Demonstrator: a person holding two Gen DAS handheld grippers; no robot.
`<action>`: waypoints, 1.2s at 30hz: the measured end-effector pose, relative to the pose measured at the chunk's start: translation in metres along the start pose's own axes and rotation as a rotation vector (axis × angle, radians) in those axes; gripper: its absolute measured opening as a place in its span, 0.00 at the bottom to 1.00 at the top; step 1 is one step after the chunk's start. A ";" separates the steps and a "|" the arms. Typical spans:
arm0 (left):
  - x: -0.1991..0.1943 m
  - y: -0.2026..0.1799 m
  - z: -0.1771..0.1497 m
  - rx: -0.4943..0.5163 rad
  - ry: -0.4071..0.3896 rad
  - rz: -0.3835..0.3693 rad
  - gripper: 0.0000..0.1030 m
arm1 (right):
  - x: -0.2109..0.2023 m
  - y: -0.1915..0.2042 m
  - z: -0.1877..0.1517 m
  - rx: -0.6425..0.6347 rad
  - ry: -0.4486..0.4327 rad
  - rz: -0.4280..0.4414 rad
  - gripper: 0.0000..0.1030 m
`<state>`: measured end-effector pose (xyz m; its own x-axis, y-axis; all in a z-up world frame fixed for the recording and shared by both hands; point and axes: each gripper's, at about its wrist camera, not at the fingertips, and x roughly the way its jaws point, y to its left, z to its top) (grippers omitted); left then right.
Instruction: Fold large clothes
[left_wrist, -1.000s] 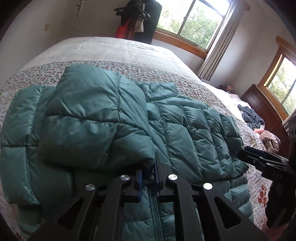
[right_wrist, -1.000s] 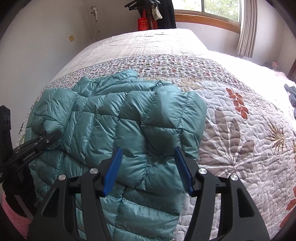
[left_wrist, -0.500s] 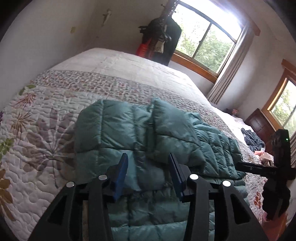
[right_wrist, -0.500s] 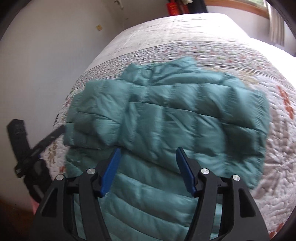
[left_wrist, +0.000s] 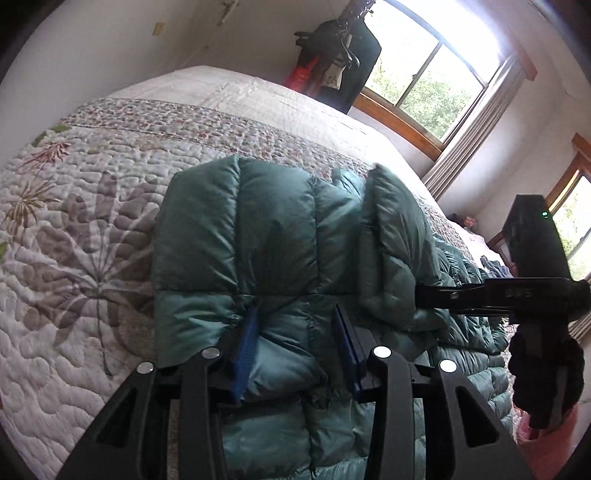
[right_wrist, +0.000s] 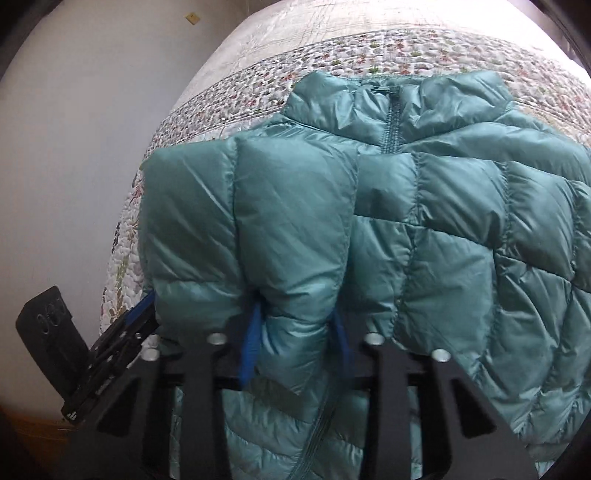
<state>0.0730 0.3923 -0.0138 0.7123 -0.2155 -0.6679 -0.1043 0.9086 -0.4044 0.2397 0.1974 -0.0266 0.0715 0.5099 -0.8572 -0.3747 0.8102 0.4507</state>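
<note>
Change: half a second ago both sets of jaws stood wide above the jacket with nothing between them; now each has a puff of jacket between its blue pads, and both cameras sit much closer to the fabric.
Jacket: teal quilted down jacket (left_wrist: 273, 236) lies on the bed, front up, zip closed to the collar in the right wrist view (right_wrist: 391, 122).
Sleeve: one sleeve (right_wrist: 258, 221) is folded in across the chest, its end toward the cameras.
Left gripper: left gripper (left_wrist: 295, 350) is down on the jacket's outer edge, jaws at a middling gap, pressed into a bulging quilted panel on both sides; it also shows in the right wrist view (right_wrist: 140, 314), at the jacket's edge.
Right gripper: right gripper (right_wrist: 295, 339) has its jaws narrowed onto the end of the folded sleeve, fabric bulging between the pads; in the left wrist view it reaches in from the side (left_wrist: 424, 295), its tips hidden behind a fold of the jacket.
Hand: a dark-gloved hand (left_wrist: 546, 373) holds the right gripper's handle.
Bed: floral quilted bedspread (left_wrist: 81, 258) under the jacket, with a band of small flowers beyond the collar.
Room: windows (left_wrist: 432, 74) with a curtain, dark clothes on a rack (left_wrist: 343, 55) past the bed's far end.
</note>
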 end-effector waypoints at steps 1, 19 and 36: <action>-0.003 -0.001 0.000 0.004 -0.011 0.002 0.40 | -0.005 0.001 -0.002 -0.011 -0.009 0.001 0.15; 0.040 -0.052 0.017 0.081 0.062 0.037 0.41 | -0.055 -0.070 -0.038 0.109 -0.099 -0.055 0.26; 0.020 -0.038 0.014 0.072 0.023 0.010 0.43 | -0.035 0.070 -0.072 -0.315 -0.195 -0.405 0.62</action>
<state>0.1011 0.3590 -0.0031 0.6953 -0.2140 -0.6861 -0.0606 0.9338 -0.3527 0.1446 0.2159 0.0171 0.4259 0.2434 -0.8714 -0.5379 0.8425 -0.0276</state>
